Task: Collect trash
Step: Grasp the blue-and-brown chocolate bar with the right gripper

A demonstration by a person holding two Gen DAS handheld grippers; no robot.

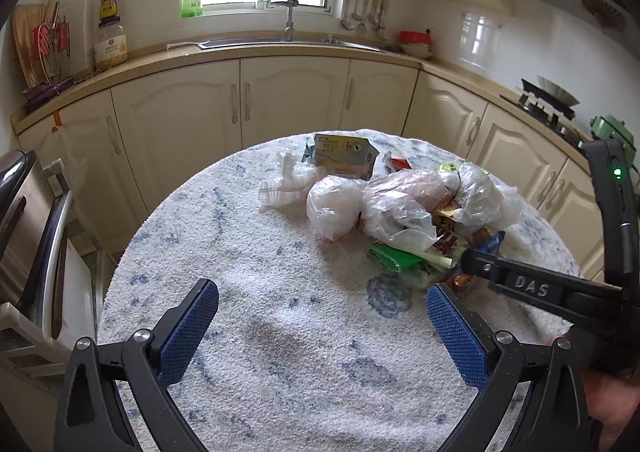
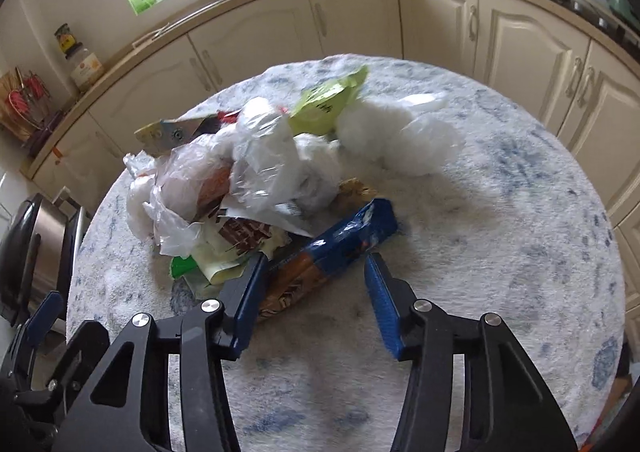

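A heap of trash lies on the round table [image 1: 280, 352]: crumpled clear plastic bags [image 1: 384, 204], a flattened carton [image 1: 344, 154], a green wrapper [image 1: 394, 258] and a white bag [image 2: 400, 136]. A blue and orange snack wrapper [image 2: 344, 236] lies at the heap's near edge. My right gripper [image 2: 316, 258] straddles that wrapper; its left pad touches it, while a gap shows at the right pad. In the left wrist view the right gripper [image 1: 472, 258] reaches into the heap from the right. My left gripper [image 1: 322, 288] hangs open over bare cloth in front of the heap, nothing between its fingers.
A steel pedal bin [image 1: 24, 220] stands left of the table. Cream cabinets [image 1: 288, 100] and a counter with a sink [image 1: 288, 42] run behind; a stove [image 1: 548, 100] is at the right. The table [image 2: 520, 232] has bare cloth to the right of the heap.
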